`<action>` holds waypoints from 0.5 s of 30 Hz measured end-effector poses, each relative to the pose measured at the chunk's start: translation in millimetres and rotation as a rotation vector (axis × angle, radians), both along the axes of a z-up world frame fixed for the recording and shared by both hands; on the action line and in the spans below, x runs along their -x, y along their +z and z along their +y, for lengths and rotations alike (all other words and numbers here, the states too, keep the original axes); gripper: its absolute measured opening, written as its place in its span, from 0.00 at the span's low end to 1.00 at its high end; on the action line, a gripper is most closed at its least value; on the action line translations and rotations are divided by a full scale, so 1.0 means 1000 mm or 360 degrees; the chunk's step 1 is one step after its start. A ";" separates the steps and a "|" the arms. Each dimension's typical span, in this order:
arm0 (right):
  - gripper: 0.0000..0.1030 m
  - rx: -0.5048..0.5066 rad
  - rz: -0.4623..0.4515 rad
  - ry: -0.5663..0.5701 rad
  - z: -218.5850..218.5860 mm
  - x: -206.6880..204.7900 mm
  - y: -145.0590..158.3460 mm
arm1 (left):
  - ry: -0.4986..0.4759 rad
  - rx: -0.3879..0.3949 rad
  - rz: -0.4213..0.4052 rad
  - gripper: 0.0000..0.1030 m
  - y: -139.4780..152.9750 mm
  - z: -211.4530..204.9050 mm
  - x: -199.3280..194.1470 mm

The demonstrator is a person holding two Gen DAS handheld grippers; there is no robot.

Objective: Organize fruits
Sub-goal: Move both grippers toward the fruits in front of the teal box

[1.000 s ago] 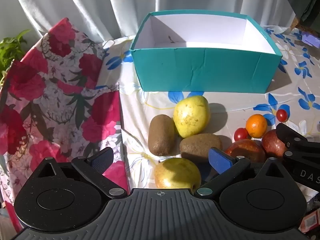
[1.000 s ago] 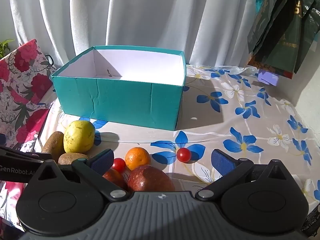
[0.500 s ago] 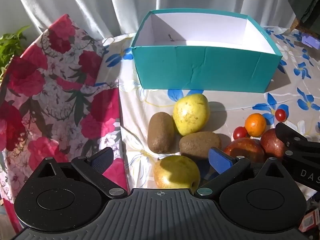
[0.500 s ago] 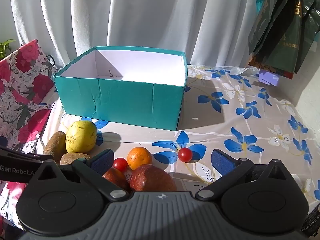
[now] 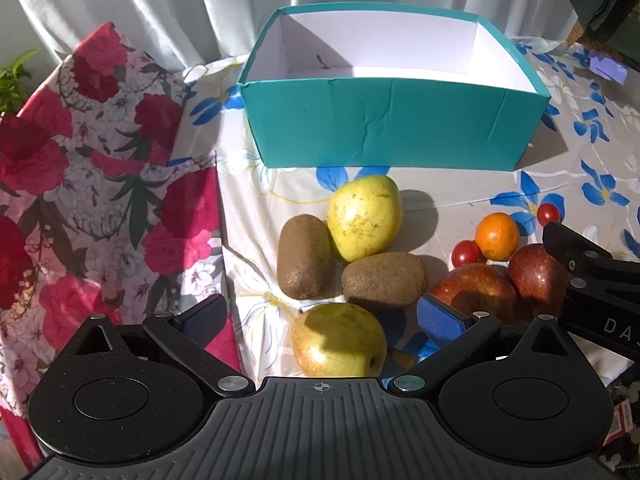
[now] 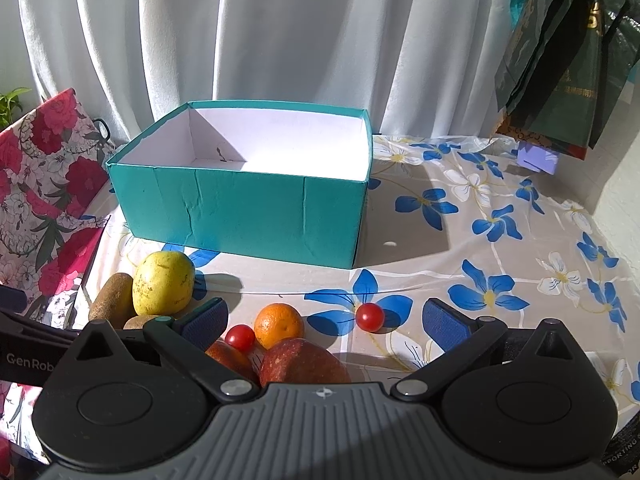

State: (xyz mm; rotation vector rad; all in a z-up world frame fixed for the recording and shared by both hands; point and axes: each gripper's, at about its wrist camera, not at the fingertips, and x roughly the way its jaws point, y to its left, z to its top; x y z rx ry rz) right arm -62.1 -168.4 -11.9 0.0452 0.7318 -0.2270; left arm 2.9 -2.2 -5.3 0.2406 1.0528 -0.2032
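Fruit, loose on desk (image 6: pixel 500 248) before empty teal box (image 5: pixel 384 136). Left tongs (image 5: pixel 320 318) spread wide, holding nothing, astride near yellow apple (image 5: pixel 338 340); right tongs (image 6: pixel 326 318) likewise, over red apple (image 6: pixel 300 364). Advice: centre pads on widest girth, close gently, lift clear of neighbouring kiwis (image 5: pixel 382 278).
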 end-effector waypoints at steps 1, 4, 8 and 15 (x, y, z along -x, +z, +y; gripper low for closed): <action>1.00 -0.0002 -0.0002 0.0002 0.000 0.000 0.000 | 0.0003 -0.0008 0.0005 1.00 -0.001 0.000 -0.001; 1.00 -0.0004 -0.0003 0.0005 0.000 -0.001 -0.001 | 0.0026 0.0015 0.0023 1.00 -0.002 0.002 -0.004; 1.00 -0.0010 0.0000 -0.0001 -0.001 -0.001 -0.001 | 0.0045 0.0003 0.0014 1.00 -0.002 0.004 -0.009; 1.00 -0.0038 0.0017 0.0024 -0.004 -0.002 -0.003 | 0.0020 0.0006 0.0019 1.00 -0.005 0.002 -0.012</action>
